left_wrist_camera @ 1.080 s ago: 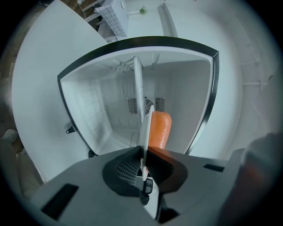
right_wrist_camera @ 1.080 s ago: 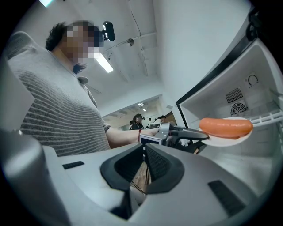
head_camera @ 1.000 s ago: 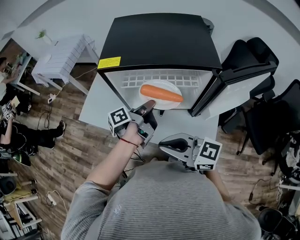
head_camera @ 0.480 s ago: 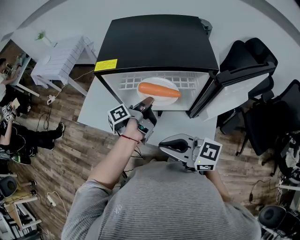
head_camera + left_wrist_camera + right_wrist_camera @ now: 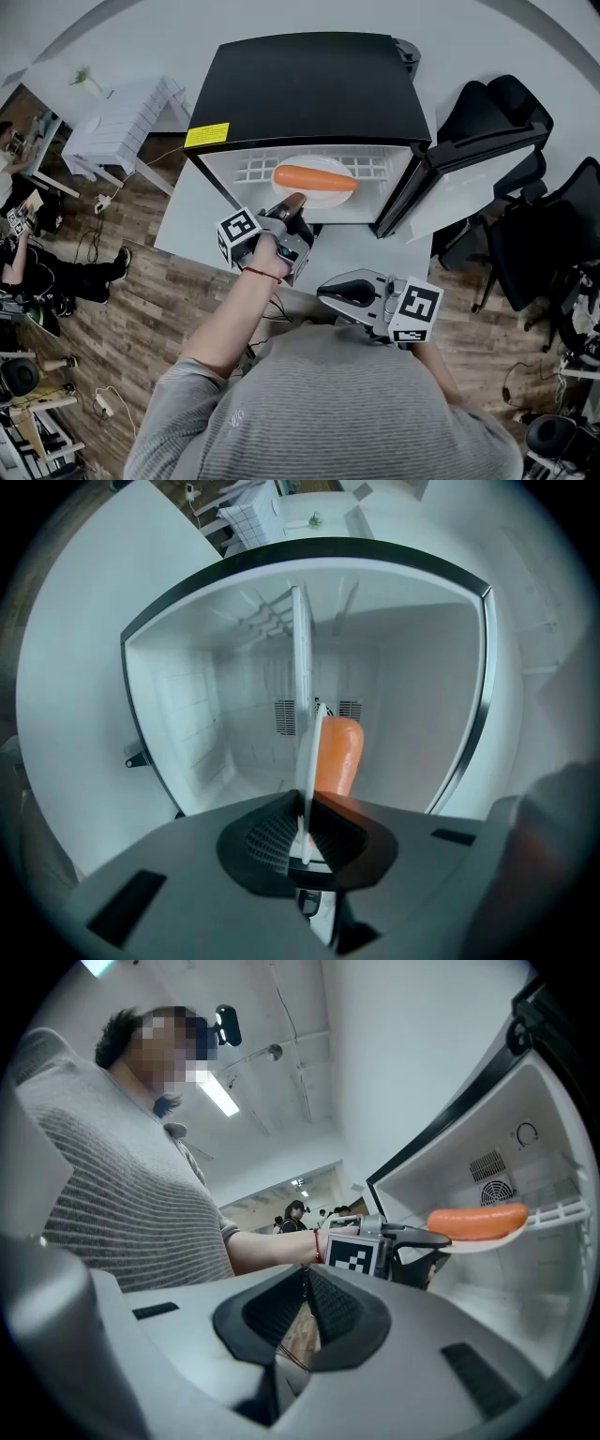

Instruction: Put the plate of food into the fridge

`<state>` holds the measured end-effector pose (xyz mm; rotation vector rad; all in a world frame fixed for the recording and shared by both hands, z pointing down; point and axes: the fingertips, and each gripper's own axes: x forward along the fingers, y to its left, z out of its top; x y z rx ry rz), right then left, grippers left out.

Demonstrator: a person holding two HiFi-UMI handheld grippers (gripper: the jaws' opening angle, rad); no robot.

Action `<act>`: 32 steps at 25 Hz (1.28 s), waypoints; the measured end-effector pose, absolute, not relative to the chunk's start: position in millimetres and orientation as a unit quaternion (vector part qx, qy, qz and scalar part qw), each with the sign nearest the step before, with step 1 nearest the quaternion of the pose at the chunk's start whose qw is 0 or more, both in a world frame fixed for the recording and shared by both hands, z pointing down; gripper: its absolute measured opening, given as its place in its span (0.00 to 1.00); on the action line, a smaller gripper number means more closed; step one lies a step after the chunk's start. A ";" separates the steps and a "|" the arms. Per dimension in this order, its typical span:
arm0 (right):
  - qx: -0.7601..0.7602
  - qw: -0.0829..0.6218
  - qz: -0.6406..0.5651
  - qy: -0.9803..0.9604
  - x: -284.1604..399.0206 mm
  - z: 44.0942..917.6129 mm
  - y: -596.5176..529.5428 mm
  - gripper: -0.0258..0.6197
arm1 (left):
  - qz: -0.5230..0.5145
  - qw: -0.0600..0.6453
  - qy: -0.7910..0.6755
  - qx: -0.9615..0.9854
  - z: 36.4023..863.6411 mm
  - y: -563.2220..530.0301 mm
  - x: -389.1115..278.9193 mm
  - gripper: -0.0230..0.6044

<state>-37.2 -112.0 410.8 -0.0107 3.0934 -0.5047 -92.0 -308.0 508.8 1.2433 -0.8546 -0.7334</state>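
A white plate (image 5: 330, 196) carries one long orange piece of food (image 5: 314, 177). My left gripper (image 5: 294, 202) is shut on the plate's near rim and holds it level in the mouth of the open black fridge (image 5: 309, 84), above a white wire shelf (image 5: 258, 169). In the left gripper view the plate (image 5: 302, 714) runs edge-on out of the left gripper (image 5: 302, 832), with the food (image 5: 336, 757) beside it. My right gripper (image 5: 322, 291) hangs near my body, shut and empty. In the right gripper view, past the right gripper (image 5: 307, 1288), the plate (image 5: 492, 1240) shows in front of the fridge.
The fridge door (image 5: 469, 173) stands swung open to the right. The fridge sits on a white table (image 5: 187, 220). Black office chairs (image 5: 525, 216) crowd the right side. A white rack (image 5: 122, 117) stands at the left on the wooden floor.
My left gripper has carried the plate a little deeper into the fridge opening. The right gripper has stayed where it was.
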 end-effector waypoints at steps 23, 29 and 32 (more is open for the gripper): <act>0.003 0.000 -0.176 0.984 -33.5 416.8 -112.2 0.07 | -0.372 0.656 -0.377 0.537 503.0 -347.5 -89.4 0.11; 0.000 -0.002 -0.177 0.984 -33.8 417.9 -114.3 0.07 | -0.366 0.652 -0.375 0.548 503.3 -351.5 -88.4 0.11; -0.001 -0.001 -0.178 0.984 -33.5 419.1 -115.2 0.07 | -0.369 0.652 -0.376 0.545 504.1 -352.5 -87.8 0.11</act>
